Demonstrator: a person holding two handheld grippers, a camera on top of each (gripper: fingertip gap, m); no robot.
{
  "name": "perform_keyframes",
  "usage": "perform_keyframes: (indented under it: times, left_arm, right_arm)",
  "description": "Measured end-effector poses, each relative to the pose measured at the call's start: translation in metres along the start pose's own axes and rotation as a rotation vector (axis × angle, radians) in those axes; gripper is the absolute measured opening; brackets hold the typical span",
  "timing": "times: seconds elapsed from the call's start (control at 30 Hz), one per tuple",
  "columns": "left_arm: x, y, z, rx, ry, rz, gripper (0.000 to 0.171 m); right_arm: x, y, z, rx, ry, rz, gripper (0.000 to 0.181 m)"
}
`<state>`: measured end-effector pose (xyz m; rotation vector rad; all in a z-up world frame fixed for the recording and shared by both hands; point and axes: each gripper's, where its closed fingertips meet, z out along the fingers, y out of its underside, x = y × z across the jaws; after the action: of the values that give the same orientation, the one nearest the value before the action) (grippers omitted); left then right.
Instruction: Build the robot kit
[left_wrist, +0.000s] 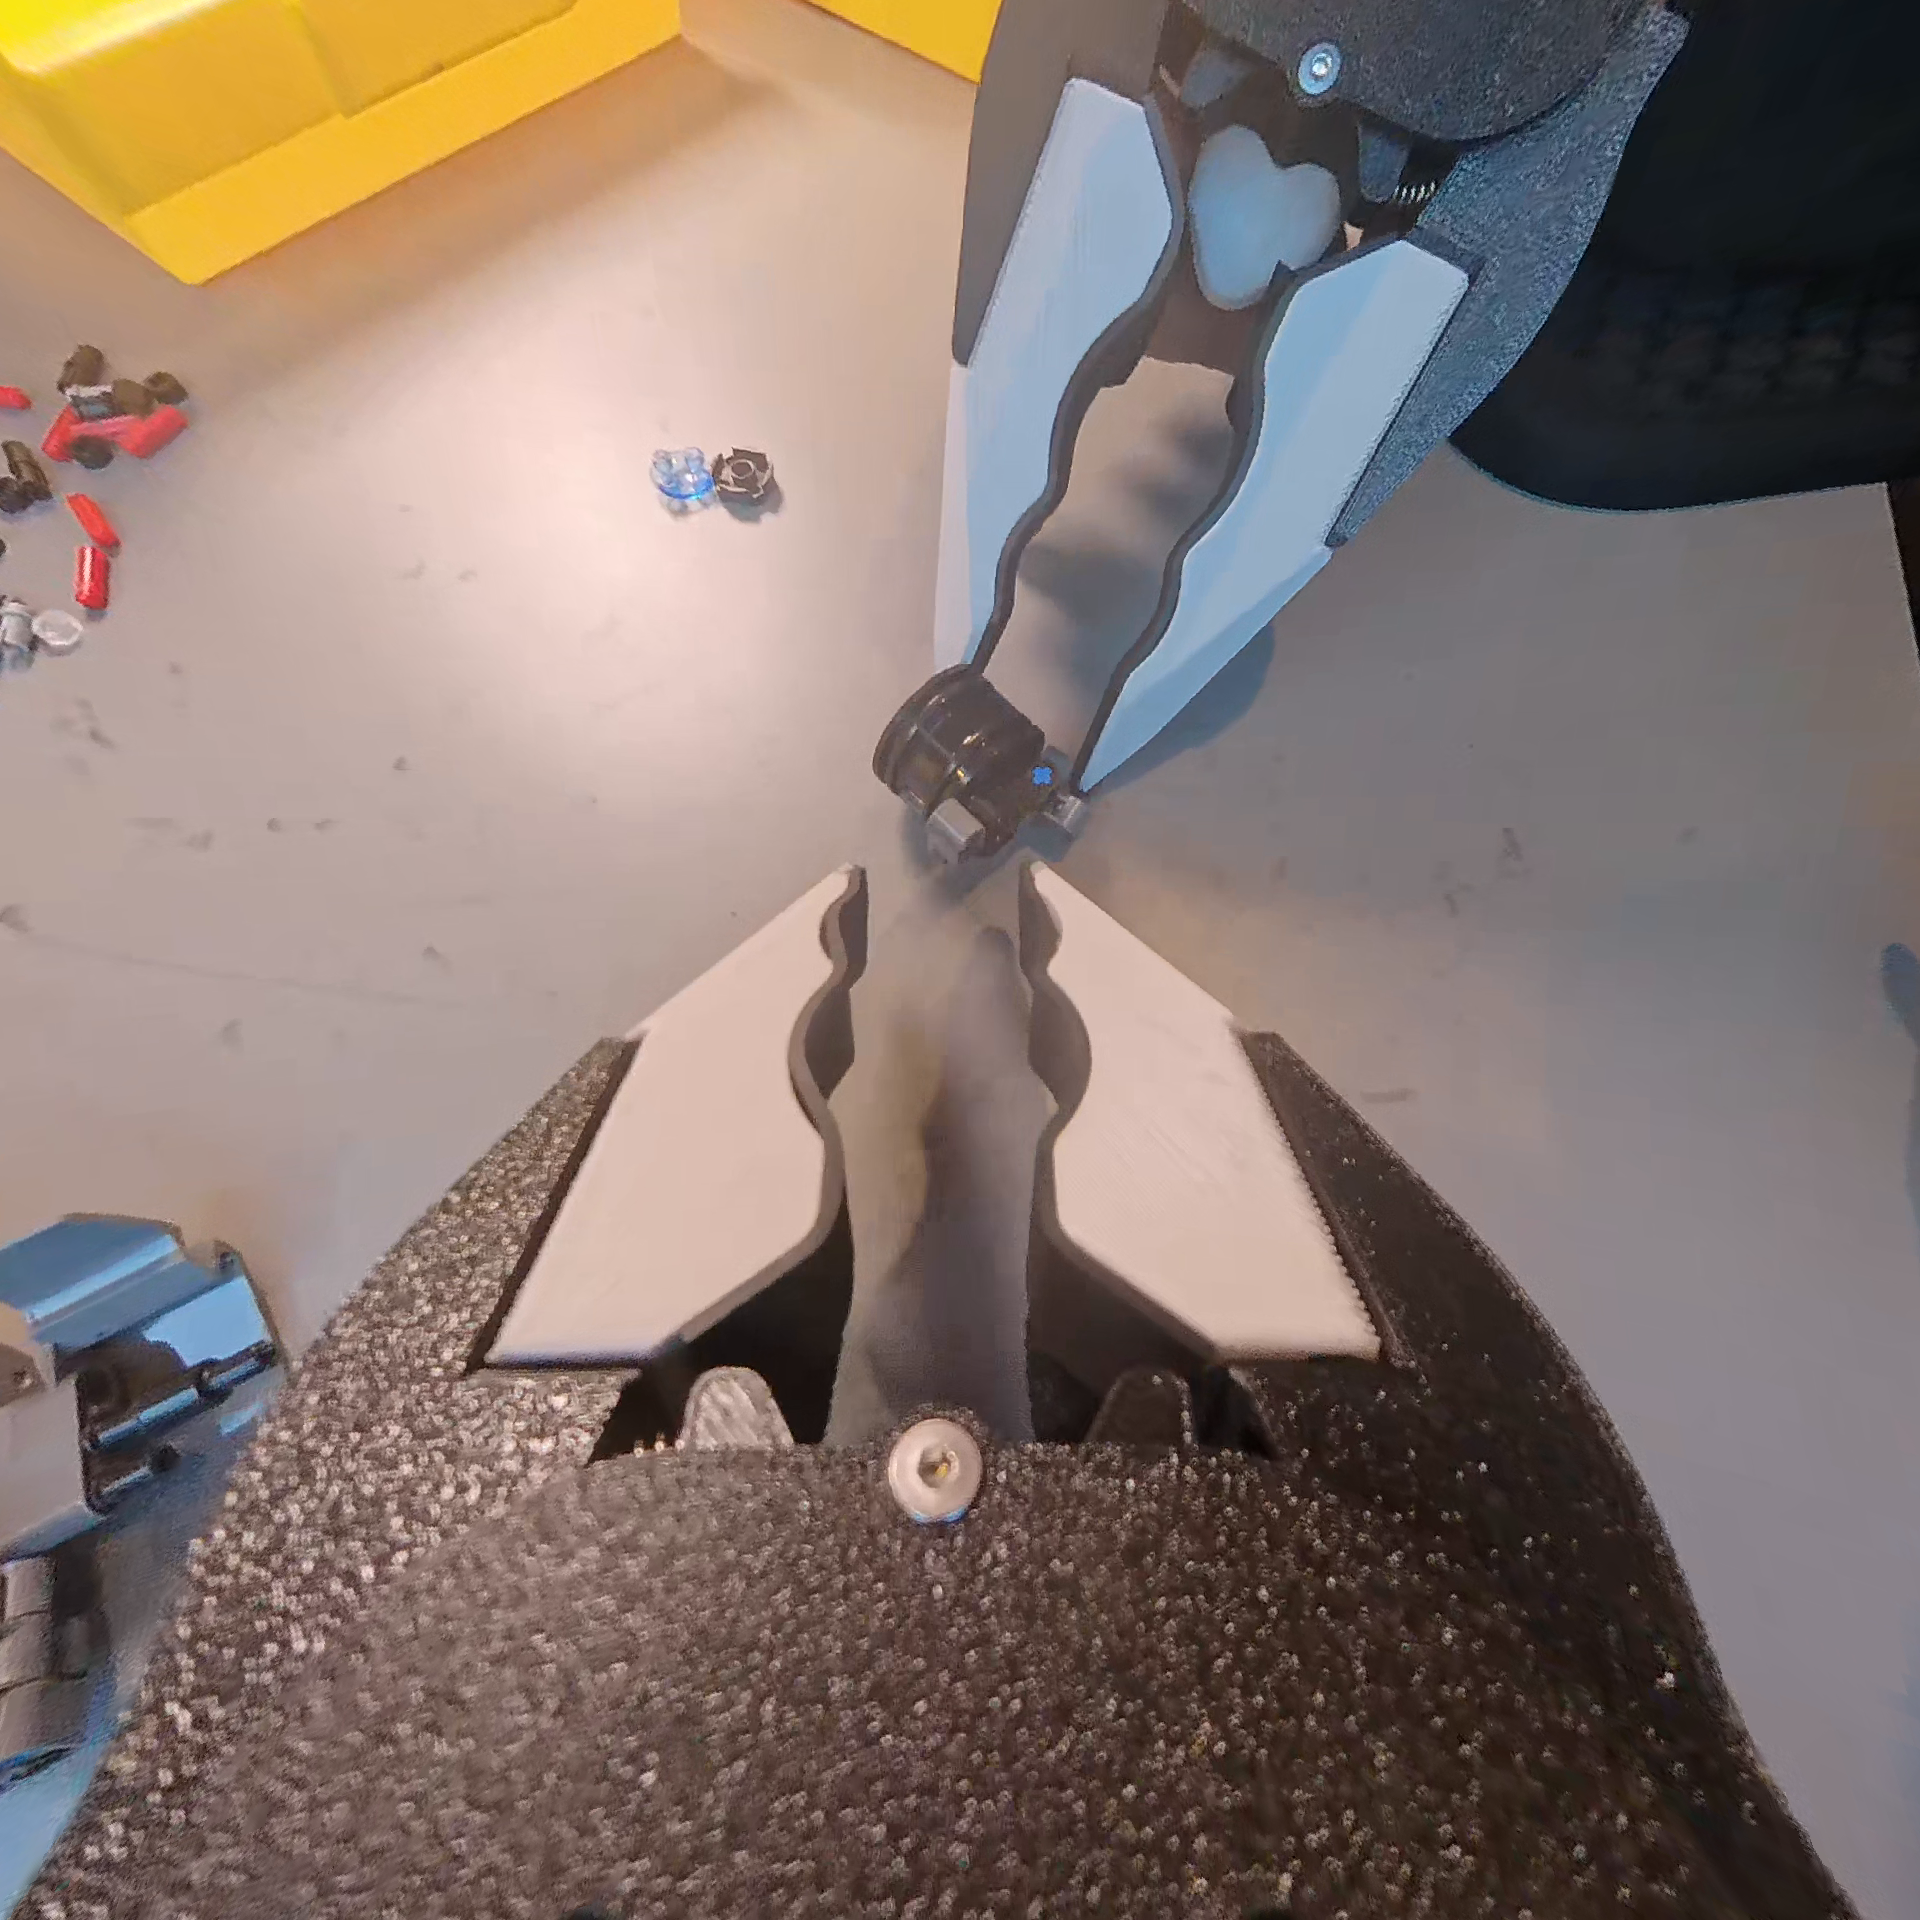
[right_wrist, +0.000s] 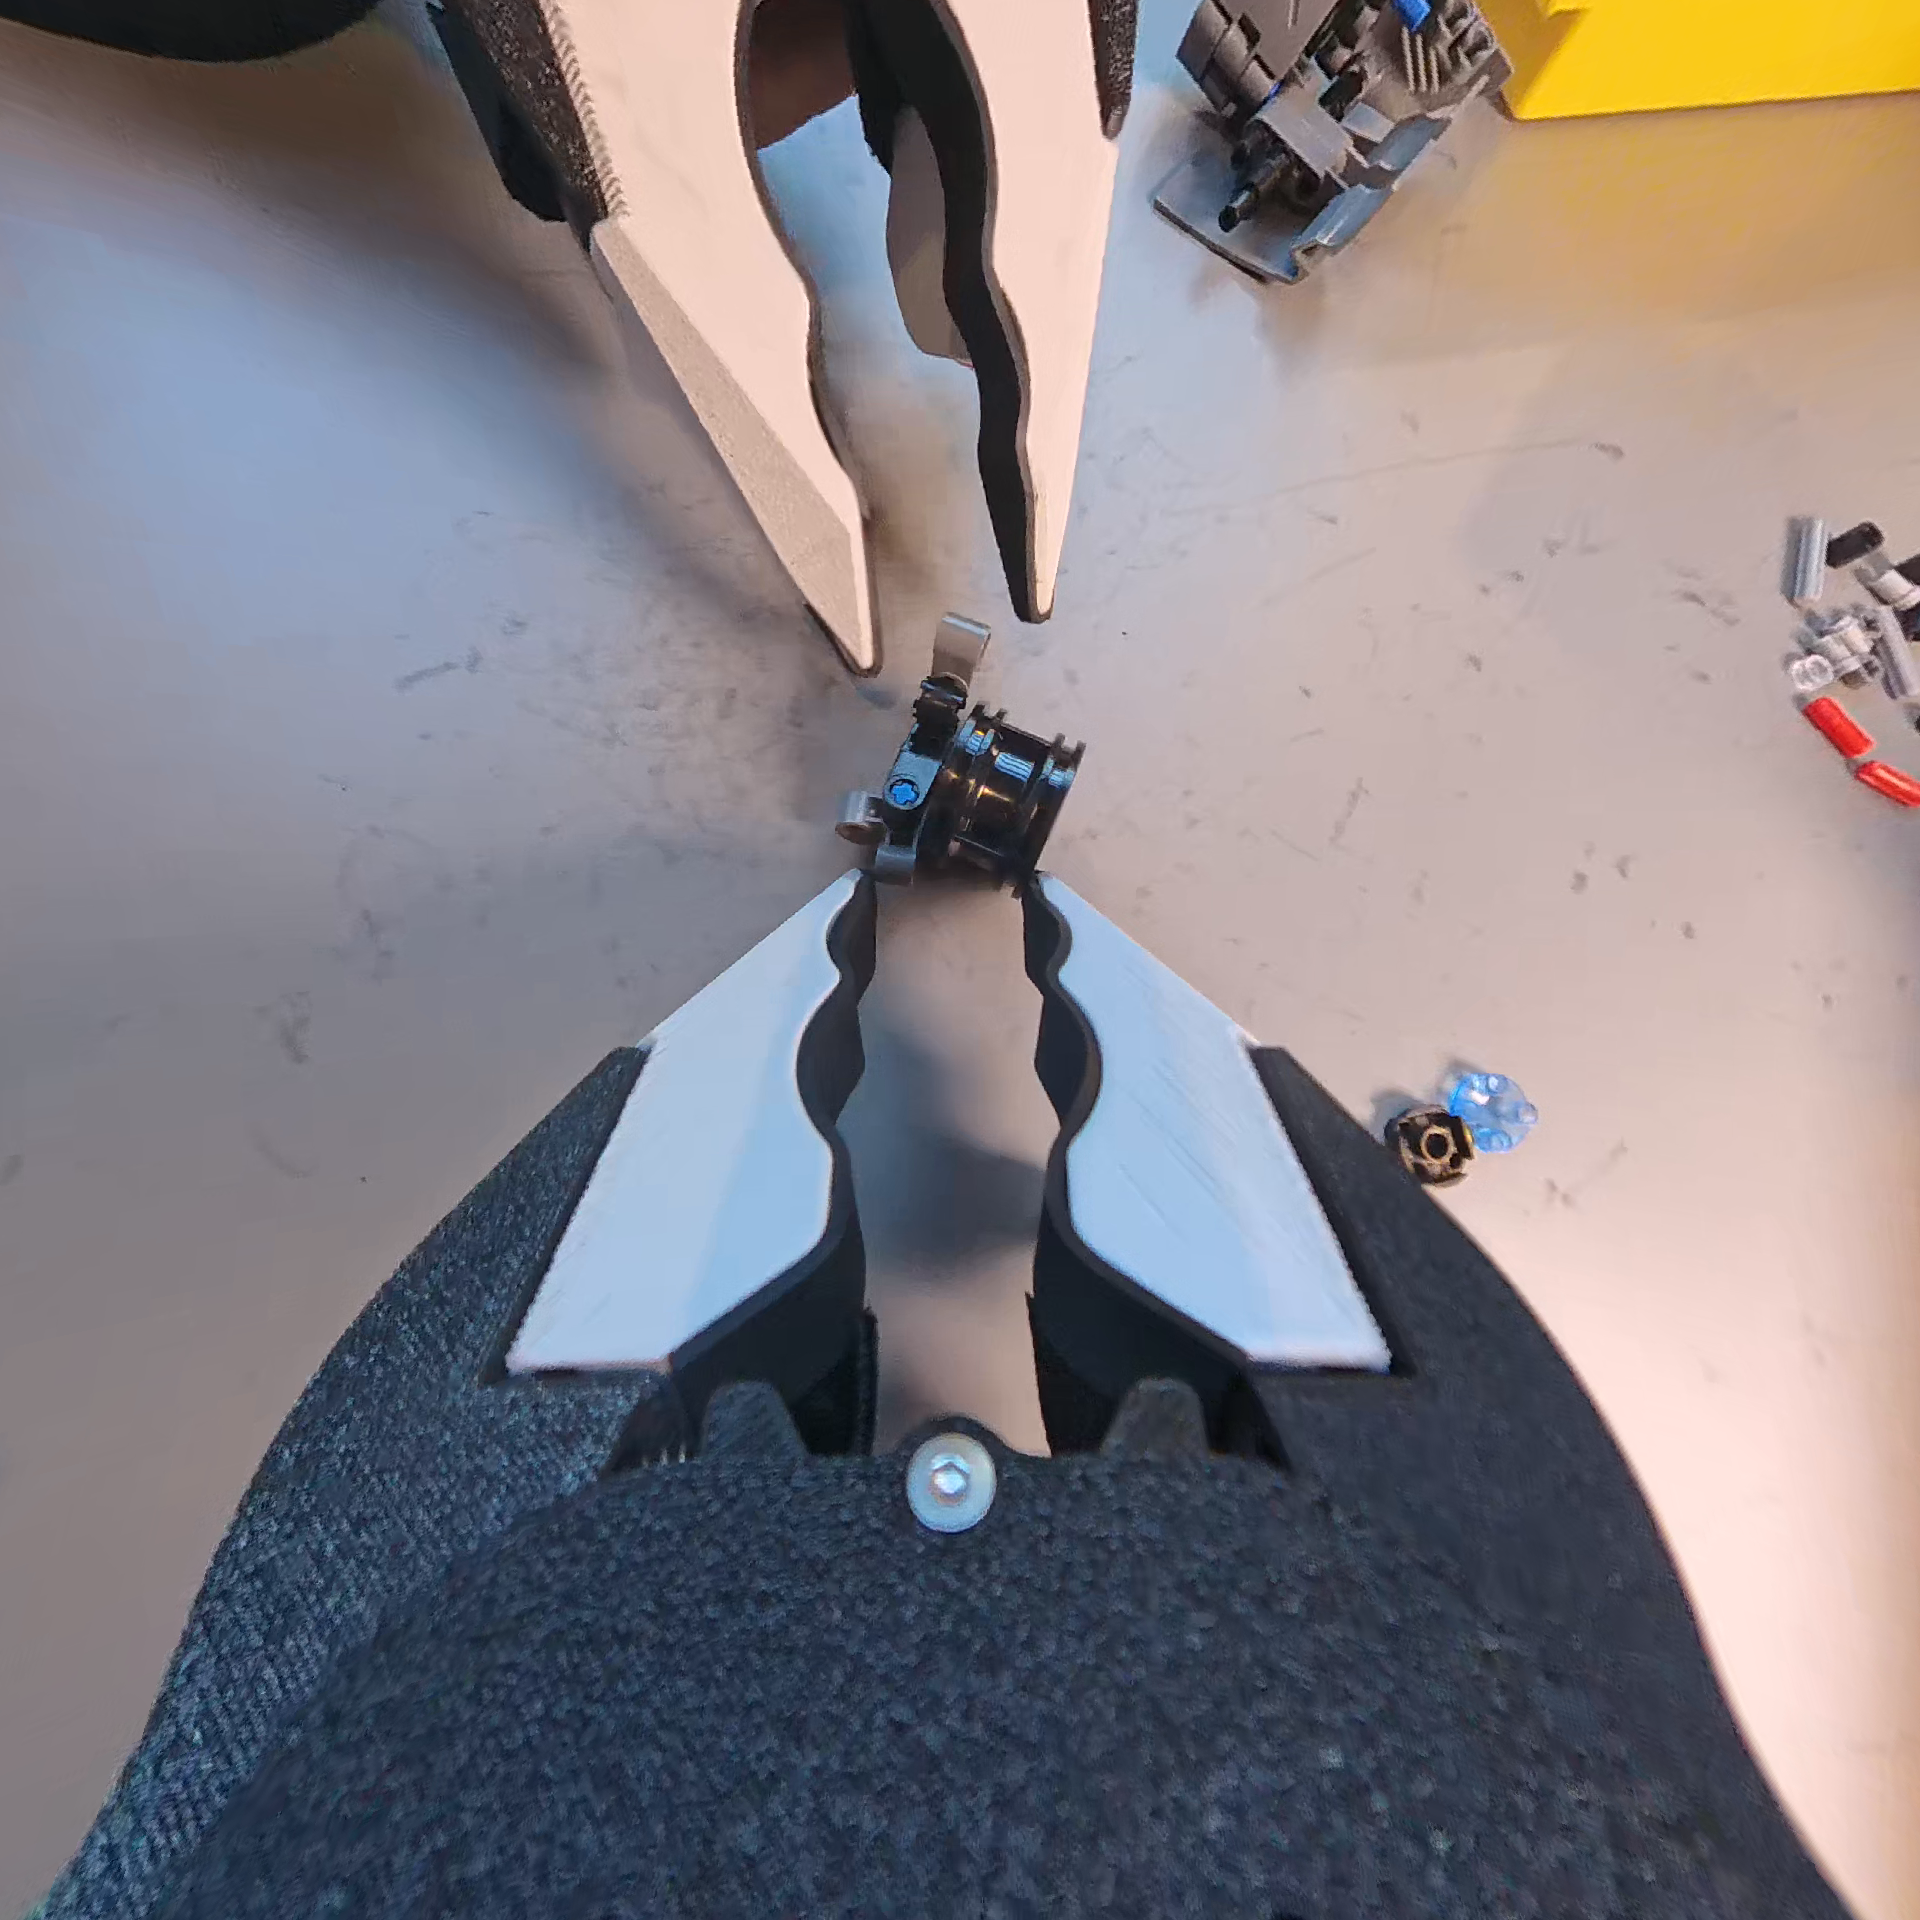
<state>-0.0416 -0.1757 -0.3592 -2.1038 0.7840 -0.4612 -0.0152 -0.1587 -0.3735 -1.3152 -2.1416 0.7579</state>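
Left gripper (left_wrist: 943, 883): jaws parted, empty, wavy black-edged pale fingers, grainy black body. Just beyond tips: small black ribbed cylinder assembly (left_wrist: 961, 774) with grey links, lying on scuffed matte table (left_wrist: 416, 831). Right gripper (left_wrist: 1023, 727): jaws parted, tips flanking assembly. Farther left: clear-blue round stud (left_wrist: 681, 480), red pieces (left_wrist: 104, 426), yellow bin (left_wrist: 312, 125).

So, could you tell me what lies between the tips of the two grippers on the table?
A small black wheel-like assembly with grey connectors lies between the left gripper and right gripper; both wrist views show it, both jaws open.
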Motion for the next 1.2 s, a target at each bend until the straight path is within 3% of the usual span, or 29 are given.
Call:
perform_keyframes:
  times: [0.33, 0.53, 0.77, 0.87, 0.97, 1.2]
  left_arm:
    - [-0.002, 0.003, 0.014, -0.063, -0.003, 0.039, 0.010]
    - [0.000, 0.007, 0.012, -0.079, 0.038, 0.109, 0.000]
    - [-0.010, 0.007, 0.015, -0.102, 0.028, 0.143, 0.006]
    - [-0.010, 0.007, 0.012, -0.092, 0.034, 0.120, 0.014]
    - [-0.009, 0.004, 0.002, -0.058, 0.042, 0.095, 0.022]
    - [0.016, 0.015, -0.001, -0.087, 0.152, -0.019, 0.021]
  right_arm:
    - [0.001, -0.001, 0.000, -0.006, 0.019, 0.006, 0.030]
    - [-0.010, 0.002, -0.008, 0.025, -0.091, -0.007, 0.032]
    - [0.001, -0.008, -0.009, 0.094, -0.085, -0.079, 0.070]
    - [-0.004, -0.013, 0.002, 0.087, -0.126, -0.113, 0.063]
    - [-0.007, -0.011, 0.006, 0.069, -0.146, -0.117, 0.031]
    - [-0.004, -0.010, 0.005, 0.099, -0.067, -0.174, 0.031]
